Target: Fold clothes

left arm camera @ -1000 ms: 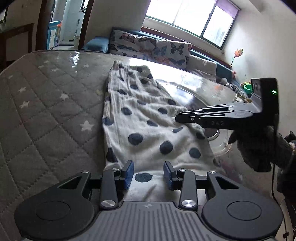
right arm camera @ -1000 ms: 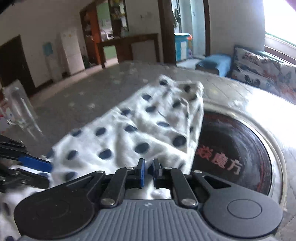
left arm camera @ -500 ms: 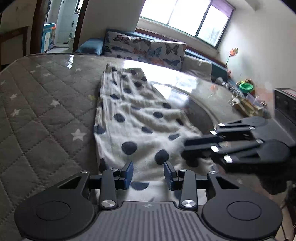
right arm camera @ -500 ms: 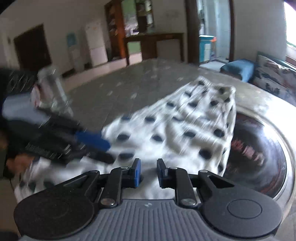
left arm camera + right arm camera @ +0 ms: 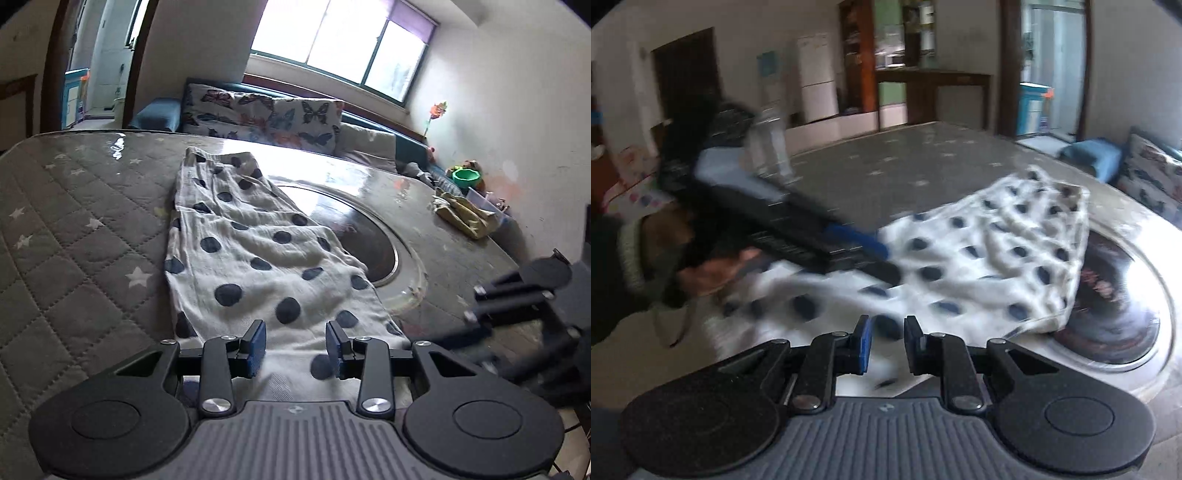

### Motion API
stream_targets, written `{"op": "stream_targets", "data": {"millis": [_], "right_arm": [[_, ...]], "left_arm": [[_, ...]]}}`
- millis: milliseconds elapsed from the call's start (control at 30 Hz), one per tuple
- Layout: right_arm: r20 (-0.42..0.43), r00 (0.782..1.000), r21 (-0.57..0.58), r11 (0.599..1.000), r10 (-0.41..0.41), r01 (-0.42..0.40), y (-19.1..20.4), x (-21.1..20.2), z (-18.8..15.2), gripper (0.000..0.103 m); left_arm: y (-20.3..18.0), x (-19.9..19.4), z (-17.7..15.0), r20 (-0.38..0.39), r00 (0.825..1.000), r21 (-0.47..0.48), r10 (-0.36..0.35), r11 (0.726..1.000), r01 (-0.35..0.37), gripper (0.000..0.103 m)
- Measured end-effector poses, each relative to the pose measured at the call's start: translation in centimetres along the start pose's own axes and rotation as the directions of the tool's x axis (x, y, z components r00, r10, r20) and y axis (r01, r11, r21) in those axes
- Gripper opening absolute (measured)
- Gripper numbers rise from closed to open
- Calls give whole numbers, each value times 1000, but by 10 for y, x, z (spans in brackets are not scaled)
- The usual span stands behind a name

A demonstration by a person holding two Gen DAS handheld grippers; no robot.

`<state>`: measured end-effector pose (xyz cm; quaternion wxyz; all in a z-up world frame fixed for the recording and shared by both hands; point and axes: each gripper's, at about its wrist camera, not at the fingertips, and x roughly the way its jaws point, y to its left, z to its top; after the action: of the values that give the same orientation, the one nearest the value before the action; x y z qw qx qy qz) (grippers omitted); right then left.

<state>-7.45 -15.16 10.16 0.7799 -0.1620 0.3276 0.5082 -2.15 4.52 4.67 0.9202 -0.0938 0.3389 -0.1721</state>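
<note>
Left gripper [image 5: 295,345]: I hold it part-open over the near hem of the dotted garment [image 5: 258,258], nothing pinched, placed to take that edge. 
Right gripper [image 5: 886,341]: narrow gap, its jaws have just been opening, empty; I judge it off the cloth so the fold can settle. 
Garment: lies lengthwise on the quilted table cover [image 5: 74,229], one side overlapping the round glass turntable [image 5: 406,258], presumably laid flat for folding.

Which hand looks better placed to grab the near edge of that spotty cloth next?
Probably the left. The left gripper hangs right over the spotted cloth near edge, jaws open astride it. The right gripper, jaws just opened and empty, sits off its side.
</note>
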Motion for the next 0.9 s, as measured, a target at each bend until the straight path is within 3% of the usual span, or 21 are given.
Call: {"op": "stream_targets", "data": {"millis": [67,200,333,400,433,533,767,800,900], "right_arm": [[-20,999,-15,999,51,-51,13,-6,-3,19],[-52,994,-50,994,91,-94,34,-11,-9,38],[-60,995,-60,995,76,-80,45,-4,-14,38],[-69,996,-63,996,63,-67,48,0,-16,35],[-78,995,-65,996,60,-65,48,2,-17,25],[-96,994,-86,994,59,-67,52,1,-19,10],[-130,990,-156,985,54,-74,64,-10,-25,12],[-117,991,-136,987,70,-85,60,-13,-23,17],[-49,994,-81,992,96,-100,50,-24,-9,16]], "left_arm": [[-3,-1,-2,4,1000,25,-14,1000,14,38],[-4,5,-5,-29,999,36,-20,999,21,33],[-4,6,-6,-26,999,35,-28,999,29,32],[-5,6,-6,-24,999,38,-32,999,33,32],[-5,6,-6,-23,999,39,-33,999,34,32],[-3,8,-9,-30,999,35,-24,999,25,32],[5,10,-11,-35,999,14,-12,1000,13,32],[6,9,-11,-32,999,14,-11,1000,11,32],[10,0,-10,-11,1000,3,-6,1000,6,32]]}}
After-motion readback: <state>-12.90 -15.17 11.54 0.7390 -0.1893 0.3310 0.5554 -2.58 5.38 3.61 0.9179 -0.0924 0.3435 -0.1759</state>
